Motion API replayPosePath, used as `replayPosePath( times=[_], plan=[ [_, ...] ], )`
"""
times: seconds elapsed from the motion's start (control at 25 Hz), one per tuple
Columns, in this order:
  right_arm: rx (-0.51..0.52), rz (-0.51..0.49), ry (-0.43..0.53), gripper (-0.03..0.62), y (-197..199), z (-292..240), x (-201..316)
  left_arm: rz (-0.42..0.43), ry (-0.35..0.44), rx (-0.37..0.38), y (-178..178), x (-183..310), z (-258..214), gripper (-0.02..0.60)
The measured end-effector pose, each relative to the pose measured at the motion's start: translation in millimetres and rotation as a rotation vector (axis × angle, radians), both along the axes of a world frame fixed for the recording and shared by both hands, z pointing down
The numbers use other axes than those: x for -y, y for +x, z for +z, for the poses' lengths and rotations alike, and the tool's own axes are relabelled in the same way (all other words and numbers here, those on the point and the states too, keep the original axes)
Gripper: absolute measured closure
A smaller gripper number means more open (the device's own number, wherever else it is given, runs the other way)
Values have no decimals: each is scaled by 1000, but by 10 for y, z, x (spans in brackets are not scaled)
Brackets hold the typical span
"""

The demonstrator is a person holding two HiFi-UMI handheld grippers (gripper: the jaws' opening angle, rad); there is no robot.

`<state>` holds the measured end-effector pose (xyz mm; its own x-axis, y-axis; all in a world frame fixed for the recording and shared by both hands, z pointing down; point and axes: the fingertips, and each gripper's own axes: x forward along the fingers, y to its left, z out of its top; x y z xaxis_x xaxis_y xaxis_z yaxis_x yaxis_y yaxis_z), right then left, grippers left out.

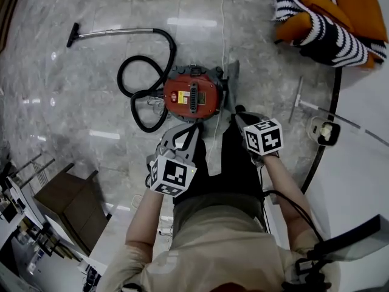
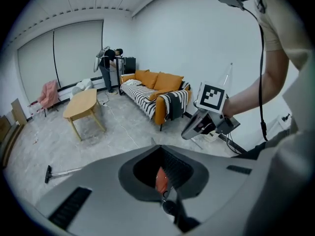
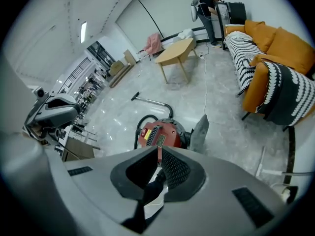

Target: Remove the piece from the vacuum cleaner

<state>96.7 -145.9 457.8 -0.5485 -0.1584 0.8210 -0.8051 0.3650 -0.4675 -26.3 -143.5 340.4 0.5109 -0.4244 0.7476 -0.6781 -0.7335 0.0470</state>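
Observation:
A red vacuum cleaner (image 1: 191, 95) stands on the marble floor, and its black hose (image 1: 130, 81) loops left to a metal wand (image 1: 112, 33). A grey flat piece (image 1: 232, 81) leans at its right side, also in the right gripper view (image 3: 199, 131). My left gripper (image 1: 196, 125) is shut and empty, just short of the vacuum's near edge. My right gripper (image 1: 239, 111) is shut and empty, close to the grey piece's near end. In the right gripper view the vacuum (image 3: 160, 134) sits just beyond the gripper (image 3: 158, 149). A bit of red (image 2: 161, 178) shows through the left gripper (image 2: 158, 146).
An orange sofa (image 1: 346, 5) with a striped blanket sits at the upper right. A wooden table (image 3: 177, 50) and a person (image 3: 206, 6) are far off. A white cord (image 1: 222, 17) runs across the floor. A white device (image 1: 322, 131) lies right; a dark cabinet (image 1: 70, 202) stands at lower left.

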Motion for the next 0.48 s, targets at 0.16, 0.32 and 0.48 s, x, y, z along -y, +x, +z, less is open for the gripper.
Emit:
replayPosePath(
  times=[0.16, 0.32, 0.48],
  plan=[
    [17, 20, -25, 588, -28, 336, 79, -24, -25, 4, -55, -9, 336, 583],
    [4, 45, -37, 586, 10, 605, 125, -48, -54, -2, -81, -35, 624, 581],
    [-7, 71, -57, 495, 34, 853, 128, -60, -69, -7, -88, -30, 877, 582]
  ],
)
